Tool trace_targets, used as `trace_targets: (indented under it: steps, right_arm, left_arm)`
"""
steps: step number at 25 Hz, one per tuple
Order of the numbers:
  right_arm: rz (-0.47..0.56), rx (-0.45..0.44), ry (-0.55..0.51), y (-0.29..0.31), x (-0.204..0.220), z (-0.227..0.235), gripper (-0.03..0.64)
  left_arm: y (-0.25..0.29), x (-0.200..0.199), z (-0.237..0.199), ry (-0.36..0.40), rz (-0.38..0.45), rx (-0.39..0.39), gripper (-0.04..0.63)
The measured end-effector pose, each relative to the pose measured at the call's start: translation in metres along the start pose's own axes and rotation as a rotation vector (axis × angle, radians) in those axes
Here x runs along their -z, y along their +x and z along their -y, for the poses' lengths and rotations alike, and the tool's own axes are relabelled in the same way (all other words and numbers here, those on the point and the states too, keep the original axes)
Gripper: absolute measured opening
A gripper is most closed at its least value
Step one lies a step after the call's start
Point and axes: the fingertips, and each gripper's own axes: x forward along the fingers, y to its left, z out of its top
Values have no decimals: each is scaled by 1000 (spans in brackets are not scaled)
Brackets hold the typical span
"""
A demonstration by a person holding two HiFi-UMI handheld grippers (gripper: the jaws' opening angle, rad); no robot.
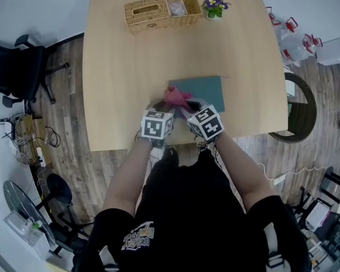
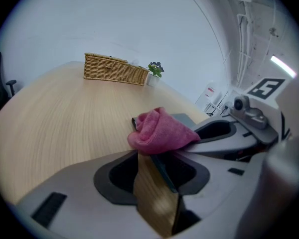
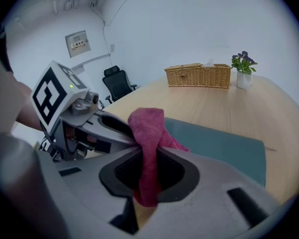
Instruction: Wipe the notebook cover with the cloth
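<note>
your right tongs [image 3: 148,153] pinch the pink cloth [image 3: 148,128], which hangs down between them over the near left corner of the teal notebook [image 3: 224,151] lying on the bench [image 3: 224,103]. your left tongs [image 2: 148,156] stand spread, the bunched cloth right at their tips, bench wood showing between them.

Two grippers are counted, left gripper [image 1: 160,106] and right gripper [image 1: 187,106], one cloth [image 1: 177,97], one notebook [image 1: 207,86], one basket [image 1: 153,13], one flower pot [image 1: 214,5], one table [image 1: 124,67].
</note>
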Motion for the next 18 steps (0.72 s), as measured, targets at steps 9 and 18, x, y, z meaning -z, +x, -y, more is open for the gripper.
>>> trace_targets:
  steps: [9,18]
  right_arm:
    - [20,-17,92,-15,24,-16,71]
    - [23,-26,138,-23,35,-25,69]
  left_arm:
    - [-1,1,1,3,-2,-3,167]
    - [-3,1,1,1,-3,-2,166]
